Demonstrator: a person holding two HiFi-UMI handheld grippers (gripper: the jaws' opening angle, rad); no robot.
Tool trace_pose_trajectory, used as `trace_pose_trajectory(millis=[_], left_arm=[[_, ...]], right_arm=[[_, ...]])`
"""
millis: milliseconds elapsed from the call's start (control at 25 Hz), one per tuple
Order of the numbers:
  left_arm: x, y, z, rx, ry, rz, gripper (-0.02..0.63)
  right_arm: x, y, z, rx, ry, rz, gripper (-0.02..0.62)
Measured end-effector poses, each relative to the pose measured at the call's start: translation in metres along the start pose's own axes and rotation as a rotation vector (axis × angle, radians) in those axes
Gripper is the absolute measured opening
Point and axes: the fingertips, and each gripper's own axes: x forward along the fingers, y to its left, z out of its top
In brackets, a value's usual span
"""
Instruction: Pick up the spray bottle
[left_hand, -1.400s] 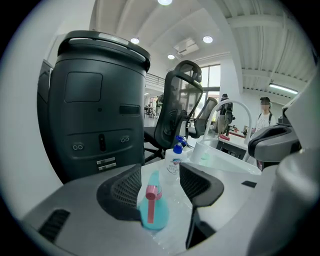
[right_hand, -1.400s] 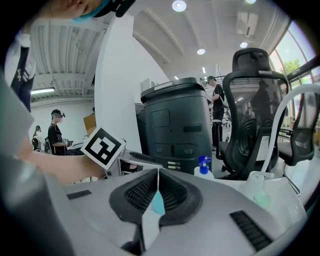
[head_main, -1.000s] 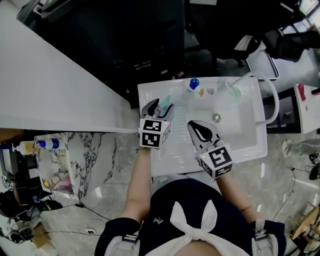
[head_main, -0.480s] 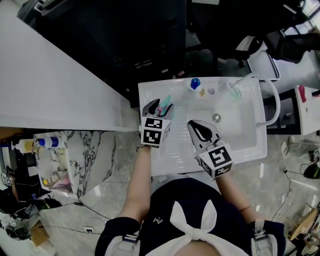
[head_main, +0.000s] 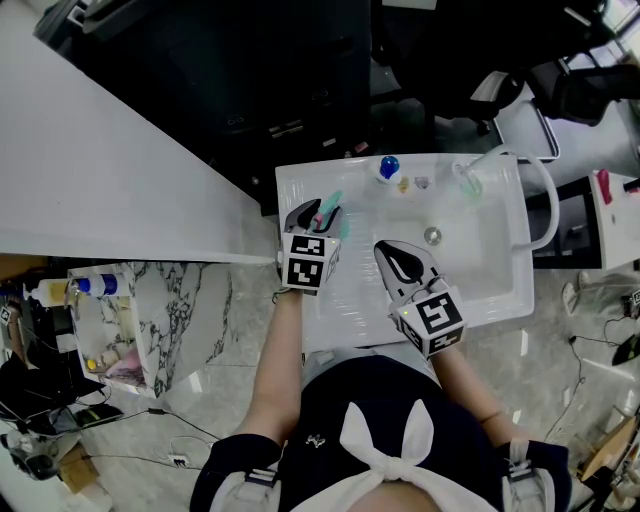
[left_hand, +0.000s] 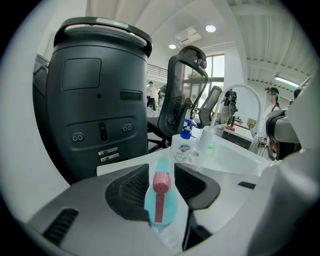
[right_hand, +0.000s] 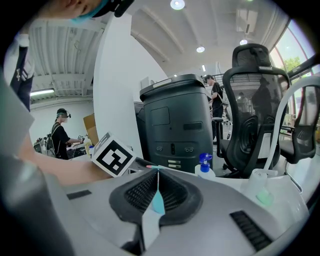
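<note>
The spray bottle (head_main: 329, 211), with a teal head and a pink nozzle, lies on the left ledge of the white sink (head_main: 480, 285). My left gripper (head_main: 315, 214) reaches over it. In the left gripper view the bottle's head (left_hand: 161, 202) sits between the black pads (left_hand: 127, 192). The jaws are closing, and a thin white gap still shows beside the right pad. My right gripper (head_main: 392, 254) hovers over the sink's near rim, a little right of the bottle. Its jaws (right_hand: 157, 175) meet in a thin slit with nothing held.
A soap bottle with a blue pump (head_main: 388, 167) and a white cup (head_main: 467, 180) stand at the sink's far rim, beside a curved faucet (head_main: 541, 200). The drain (head_main: 432, 236) lies mid-basin. A black bin (left_hand: 100, 100) and office chairs (left_hand: 182, 95) stand beyond the sink.
The left gripper's jaws have narrowed around the spray bottle's head. Both hands stay where they were, and the bottle has not moved.
</note>
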Motion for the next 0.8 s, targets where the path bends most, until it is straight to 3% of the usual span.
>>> trace_pose_trajectory(millis=[400, 800], left_arm=[[0.0008, -0.0009, -0.0047, 0.031, 0.024, 0.014, 0.113], [0.0000, -0.0027, -0.0041, 0.048, 0.032, 0.024, 0.100]], right_arm=[[-0.0018, -0.0003, -0.0006, 0.002, -0.002, -0.002, 0.028], [-0.0042, -0.0014, -0.0033, 0.004, 0.001, -0.007, 0.028]])
